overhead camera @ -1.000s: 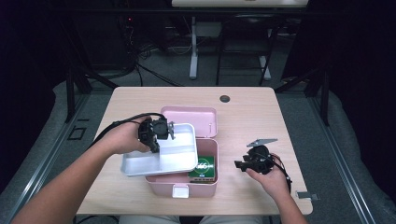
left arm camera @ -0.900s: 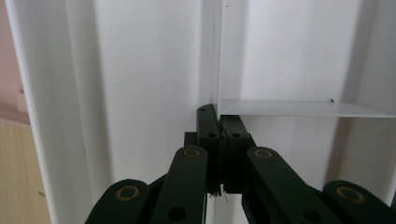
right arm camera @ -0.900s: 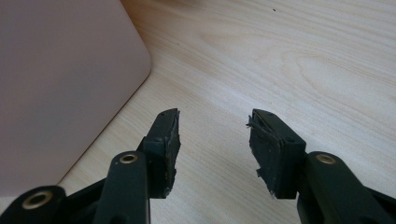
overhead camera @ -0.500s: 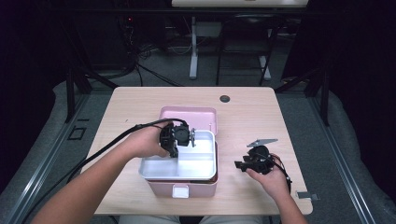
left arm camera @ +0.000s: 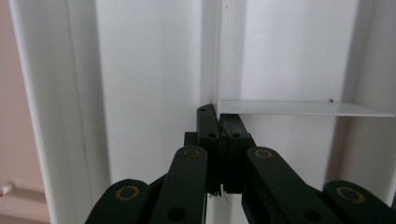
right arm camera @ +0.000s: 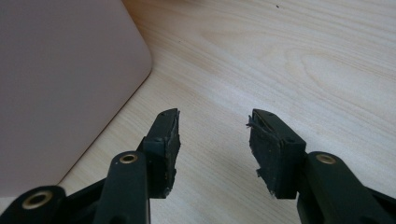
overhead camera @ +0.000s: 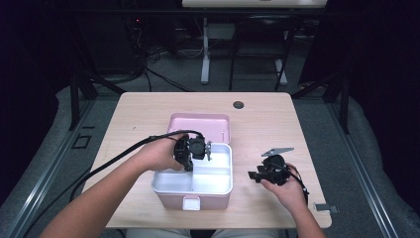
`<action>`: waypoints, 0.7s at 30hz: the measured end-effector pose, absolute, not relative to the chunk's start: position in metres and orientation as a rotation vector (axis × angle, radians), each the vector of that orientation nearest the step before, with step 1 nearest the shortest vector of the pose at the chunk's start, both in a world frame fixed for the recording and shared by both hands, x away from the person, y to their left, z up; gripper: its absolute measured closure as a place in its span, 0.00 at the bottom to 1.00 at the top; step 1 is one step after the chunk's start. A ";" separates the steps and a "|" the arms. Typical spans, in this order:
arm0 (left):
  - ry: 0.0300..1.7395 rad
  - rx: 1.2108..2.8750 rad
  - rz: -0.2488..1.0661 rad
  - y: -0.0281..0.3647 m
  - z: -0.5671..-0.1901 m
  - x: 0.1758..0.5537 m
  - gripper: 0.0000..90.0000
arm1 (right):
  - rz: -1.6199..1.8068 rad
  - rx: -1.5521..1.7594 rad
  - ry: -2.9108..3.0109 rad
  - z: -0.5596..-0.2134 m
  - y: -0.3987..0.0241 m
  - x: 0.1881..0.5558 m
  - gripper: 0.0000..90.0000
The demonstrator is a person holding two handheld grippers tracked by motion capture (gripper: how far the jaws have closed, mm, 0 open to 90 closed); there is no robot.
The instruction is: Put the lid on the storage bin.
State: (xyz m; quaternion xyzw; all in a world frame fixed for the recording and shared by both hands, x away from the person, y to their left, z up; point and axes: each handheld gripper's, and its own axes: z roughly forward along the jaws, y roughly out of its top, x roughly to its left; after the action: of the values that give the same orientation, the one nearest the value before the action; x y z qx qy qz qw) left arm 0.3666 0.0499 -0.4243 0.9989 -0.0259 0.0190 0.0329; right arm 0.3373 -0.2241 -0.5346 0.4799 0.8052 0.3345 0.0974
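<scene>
- Tray [overhead camera: 213, 171]: white insert with two wells and a thin rim, sitting in the pink box [overhead camera: 193, 198] at the middle of the table's near half. It looks seated or nearly so; you cannot tell from above whether it is fully down.
- Handling, as a judgement: light, stiff thin plastic or metal, smooth and likely slippery. It should not crush, but a one-edge hold will let it tilt or twist.
- Where to hold: the far rim beside the divider [left arm camera: 299, 107], where the wall is stiffest. Keep it level.
- Left gripper [overhead camera: 198, 148]: clenched on the tray's thin wall [left arm camera: 217, 56] at the far edge; the gripper view shows the jaws pinched together on it just at the divider.
- Right gripper [overhead camera: 265, 173]: released, jaws partly apart with nothing between them, resting over bare wood just right of the box. Its own view shows the pink box's side [right arm camera: 65, 79] close at the left.
- Lid [overhead camera: 199, 126]: pink, lying flat just behind the box, touching or nearly touching it.
- Table [overhead camera: 277, 124]: pale wood; a small dark disc [overhead camera: 238, 105] sits near the far edge, well apart.
</scene>
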 end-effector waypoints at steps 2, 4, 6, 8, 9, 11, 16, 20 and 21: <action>-0.072 3.072 0.059 0.050 -0.427 0.367 0.99 | 0.995 1.416 2.381 -0.535 -0.225 0.338 0.58; -0.069 3.065 0.061 0.050 -0.429 0.367 0.99 | 0.997 1.418 2.380 -0.535 -0.225 0.338 0.58; -0.052 3.061 0.051 0.050 -0.432 0.367 0.99 | 1.003 1.426 2.373 -0.535 -0.225 0.338 0.58; -0.039 3.055 0.045 0.051 -0.434 0.367 0.99 | 1.005 1.430 2.370 -0.535 -0.225 0.338 0.58; -0.028 3.051 0.043 0.051 -0.435 0.367 0.99 | 1.007 1.428 2.370 -0.535 -0.225 0.339 0.58; -0.013 3.054 0.044 0.051 -0.436 0.367 0.99 | 1.010 1.433 2.367 -0.534 -0.225 0.339 0.58; 0.029 3.061 0.036 0.050 -0.437 0.367 0.98 | 1.011 1.421 2.372 -0.535 -0.224 0.340 0.58; 0.056 3.058 0.031 0.050 -0.438 0.368 0.98 | 1.011 1.431 2.368 -0.535 -0.225 0.340 0.58; 0.058 3.056 0.030 0.050 -0.438 0.368 0.98 | 1.010 1.429 2.368 -0.536 -0.225 0.340 0.58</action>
State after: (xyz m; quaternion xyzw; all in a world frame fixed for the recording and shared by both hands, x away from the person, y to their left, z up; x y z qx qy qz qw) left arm 0.3682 0.0503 -0.4378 0.9989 0.0190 0.0099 0.0423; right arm 0.3403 -0.2253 -0.5357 0.4829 0.8003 0.3415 0.0983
